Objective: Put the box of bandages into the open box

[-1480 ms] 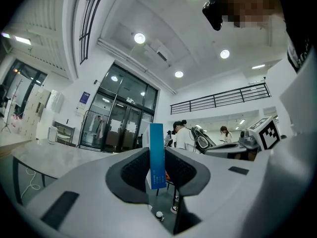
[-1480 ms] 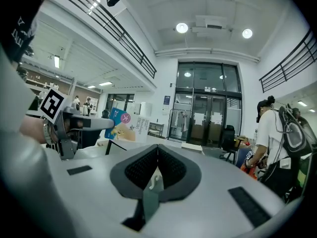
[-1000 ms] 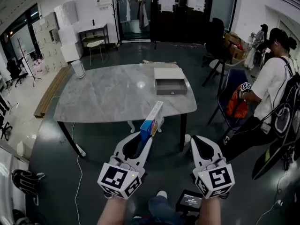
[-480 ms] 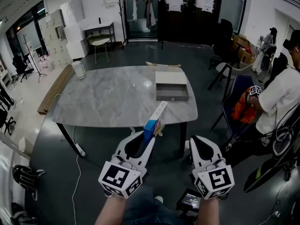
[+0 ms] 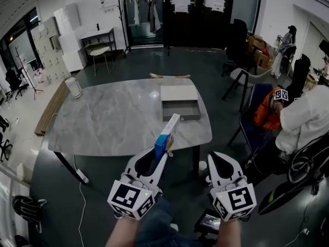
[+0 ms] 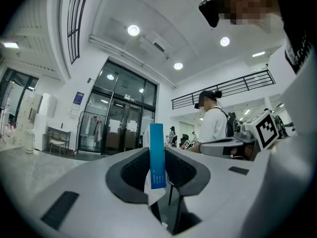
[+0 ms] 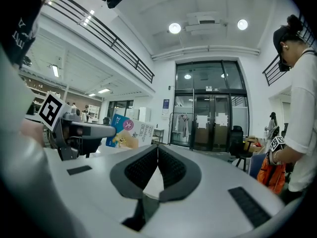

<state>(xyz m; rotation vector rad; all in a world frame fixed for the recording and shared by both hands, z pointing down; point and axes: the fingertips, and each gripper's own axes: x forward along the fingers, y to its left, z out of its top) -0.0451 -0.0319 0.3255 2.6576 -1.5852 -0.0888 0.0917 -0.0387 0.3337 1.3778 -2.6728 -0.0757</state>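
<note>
In the head view my left gripper [image 5: 160, 152] is shut on the box of bandages [image 5: 167, 134], a slim blue and white carton that sticks up and forward out of the jaws. In the left gripper view the carton [image 6: 157, 152] stands edge-on between the pads [image 6: 133, 170]. My right gripper [image 5: 216, 157] is beside it, shut with nothing in it. Its jaws meet in the right gripper view [image 7: 157, 150], which also shows the bandage box [image 7: 130, 132] at the left. The open box [image 5: 180, 108], grey and shallow, lies on the marble table [image 5: 113, 120] ahead, beyond both grippers.
A person in a white shirt [image 5: 308, 117] sits at the right, next to a chair with an orange bundle [image 5: 262, 115]. A white bin [image 5: 73, 87] stands by the table's far left. A cable [image 5: 81, 199] runs over the dark floor.
The view has shifted: the table and the open box now lie a little lower and further left in the picture. Both grippers keep their pose, with the carton still held.
</note>
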